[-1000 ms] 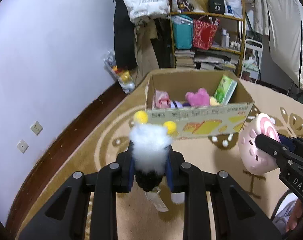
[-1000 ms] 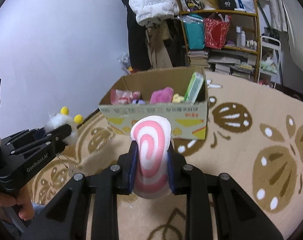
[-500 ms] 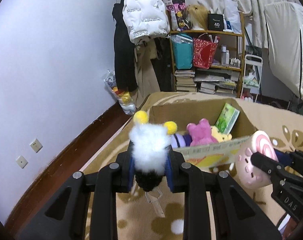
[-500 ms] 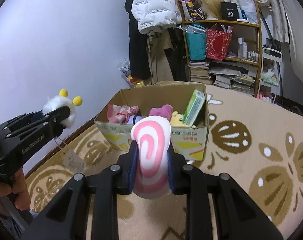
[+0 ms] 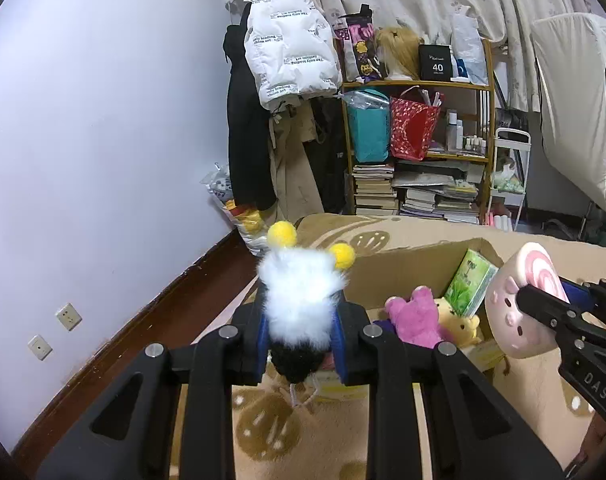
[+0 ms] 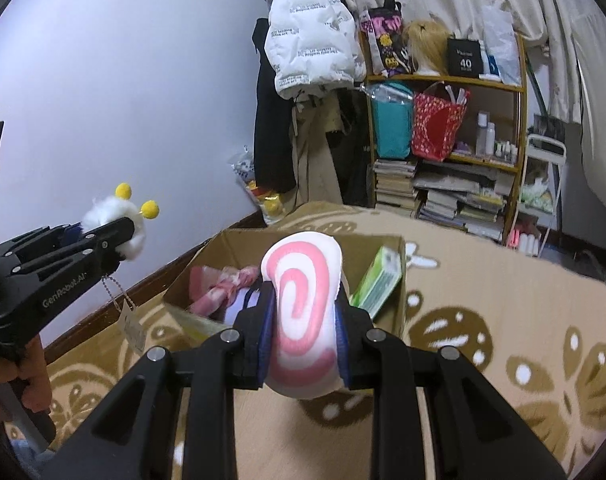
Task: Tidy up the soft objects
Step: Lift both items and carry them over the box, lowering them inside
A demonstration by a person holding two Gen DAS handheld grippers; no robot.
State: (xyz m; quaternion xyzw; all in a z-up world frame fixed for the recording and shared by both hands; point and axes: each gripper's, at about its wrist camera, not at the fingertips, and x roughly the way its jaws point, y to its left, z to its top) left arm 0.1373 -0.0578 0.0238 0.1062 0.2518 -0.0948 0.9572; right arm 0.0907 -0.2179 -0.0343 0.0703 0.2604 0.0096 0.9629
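My left gripper [image 5: 302,344] is shut on a fluffy white plush toy [image 5: 303,296] with two yellow pom-poms and a black underside; its chain and tag dangle below. My right gripper [image 6: 303,340] is shut on a pink-and-white swirl plush [image 6: 303,312], which shows a small pig face in the left wrist view [image 5: 519,316]. Both toys hang in the air at the near edge of an open cardboard box [image 6: 239,240] on the carpet. Inside the box lie a pink plush [image 5: 413,316], a yellow plush [image 5: 461,324], a pink wrapped item [image 6: 227,284] and a green tissue pack [image 5: 469,284].
A beige patterned carpet [image 6: 503,304] covers the floor. At the back stand a crowded wooden shelf [image 5: 419,152] with books and bags, hanging coats [image 5: 287,56], and a plastic bag [image 5: 239,216] by the wall. A hand [image 6: 27,376] holds the left gripper.
Both grippers have risen and moved toward the box with their toys still clamped. The box now sits lower and closer in both views, and its inside is more exposed.
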